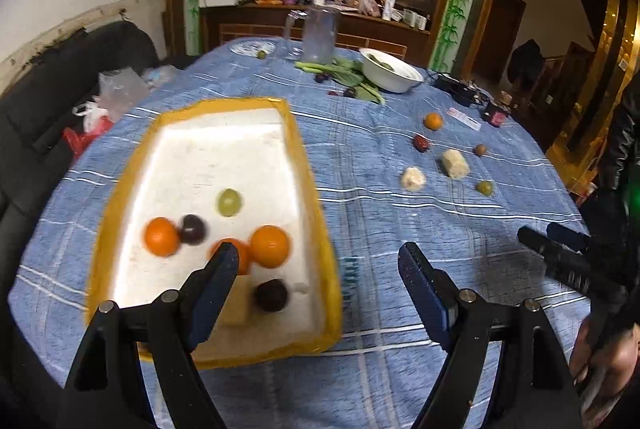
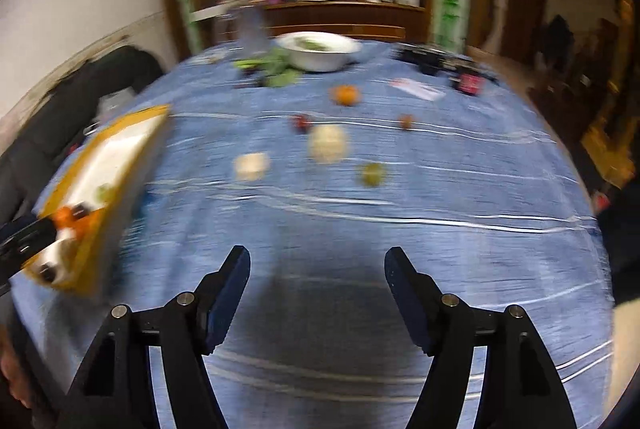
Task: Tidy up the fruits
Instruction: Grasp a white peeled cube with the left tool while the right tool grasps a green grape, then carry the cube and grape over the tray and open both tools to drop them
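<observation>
**Right wrist view: empty gripper faces the loose fruit**

Right wrist view shows the right gripper (image 2: 318,265) with its jaws spread fairly wide and nothing between them, hanging over bare blue tablecloth (image 2: 440,229). The picture is smeared, so small detail on the fruit is hard to read. Ahead of it, well apart from the fingers, lie the pieces not yet sorted: a green grape (image 2: 374,174), two pale chunks (image 2: 328,143) whose kind I cannot tell, a small red fruit (image 2: 302,121), a brown one (image 2: 407,121) and an orange (image 2: 345,95) farthest off.

From the left wrist, the left gripper (image 1: 318,261) is also wide and empty, one finger over the near end of the yellow-rimmed tray (image 1: 296,133) and the other over the cloth beside it. The tray already holds three oranges (image 1: 270,245), two dark plums (image 1: 272,294), a green grape and a pale block.

The step in hand looks like a reach by the right gripper for the next loose piece. To do it well:

- Pick the nearest piece first, probably the green grape, so no other fruit gets nudged.
- Let the fruit sit centred between the pads before closing.
- Close gently; a grape is soft and round and could squirt out or bruise.
- Keep the fingertips just clear of the cloth so the fabric does not bunch.
- Carry it to the open far half of the tray, away from the cluster.
</observation>
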